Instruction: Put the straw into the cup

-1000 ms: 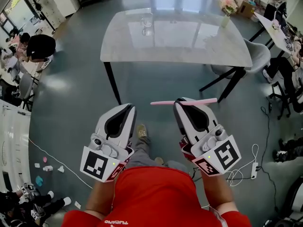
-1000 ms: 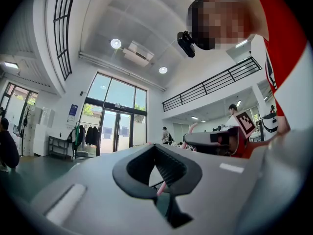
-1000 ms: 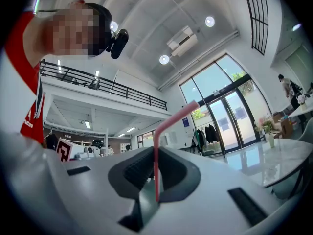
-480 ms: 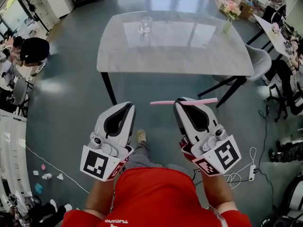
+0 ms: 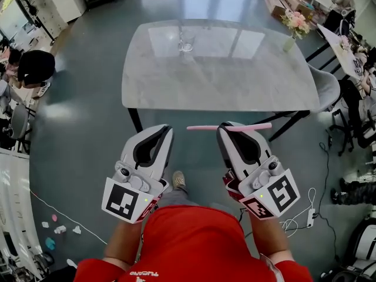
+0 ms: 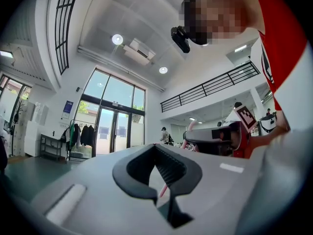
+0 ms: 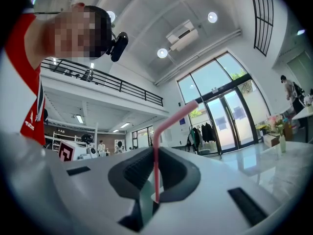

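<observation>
Pink straw (image 5: 202,127) lies crosswise in the right gripper (image 5: 231,126), whose nearly closed jaws pinch it partway along. The left gripper (image 5: 165,130), beside it, is closed on nothing. The cup (image 5: 185,41) stands well ahead on the table (image 5: 235,81); approach and insertion remain.

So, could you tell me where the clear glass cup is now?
In the head view, the clear glass cup stands at the far side of the pale grey table, left of centre, left of the flower vase.
</observation>
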The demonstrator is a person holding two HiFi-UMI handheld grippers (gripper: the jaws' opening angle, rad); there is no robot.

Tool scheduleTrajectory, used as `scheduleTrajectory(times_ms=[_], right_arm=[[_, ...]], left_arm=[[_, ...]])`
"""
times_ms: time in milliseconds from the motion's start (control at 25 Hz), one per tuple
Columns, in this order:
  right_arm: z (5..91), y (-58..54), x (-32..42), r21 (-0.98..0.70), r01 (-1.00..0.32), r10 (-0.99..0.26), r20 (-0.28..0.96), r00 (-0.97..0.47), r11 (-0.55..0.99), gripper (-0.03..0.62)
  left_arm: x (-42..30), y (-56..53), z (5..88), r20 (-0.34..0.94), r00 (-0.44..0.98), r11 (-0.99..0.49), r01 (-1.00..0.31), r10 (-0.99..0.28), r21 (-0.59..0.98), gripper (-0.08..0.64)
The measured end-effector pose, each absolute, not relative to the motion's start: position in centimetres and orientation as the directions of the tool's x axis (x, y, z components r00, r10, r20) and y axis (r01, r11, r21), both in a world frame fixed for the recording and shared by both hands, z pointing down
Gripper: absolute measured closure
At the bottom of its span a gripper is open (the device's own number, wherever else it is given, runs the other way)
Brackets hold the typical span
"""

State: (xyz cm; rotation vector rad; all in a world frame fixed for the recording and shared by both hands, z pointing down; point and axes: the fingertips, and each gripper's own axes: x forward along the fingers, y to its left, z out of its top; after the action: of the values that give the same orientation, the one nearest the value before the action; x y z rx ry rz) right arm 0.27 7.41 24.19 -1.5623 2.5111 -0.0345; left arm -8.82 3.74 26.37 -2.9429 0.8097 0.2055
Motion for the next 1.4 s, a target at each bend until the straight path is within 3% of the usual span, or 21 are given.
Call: scheduleTrajectory(times_ms=[720, 1400], right_arm=[[24.2, -3.8, -1.3, -0.113, -0.901, -0.906, -0.124, -0.405, 0.418, 0.571], [24.3, -12.1, 3.4, -0.117, -0.889, -0.894, -0.134, -0.427, 0.442, 0.571]], left_arm=[[-10.6, -7.8, 27.3, -0.133, 0.868, -0.874, -0.485, -0.478, -0.024, 0.554], [-6.3, -15.5, 27.4, -0.121, 0.85, -0.855, -0.518, -0.513, -0.016, 0.554]])
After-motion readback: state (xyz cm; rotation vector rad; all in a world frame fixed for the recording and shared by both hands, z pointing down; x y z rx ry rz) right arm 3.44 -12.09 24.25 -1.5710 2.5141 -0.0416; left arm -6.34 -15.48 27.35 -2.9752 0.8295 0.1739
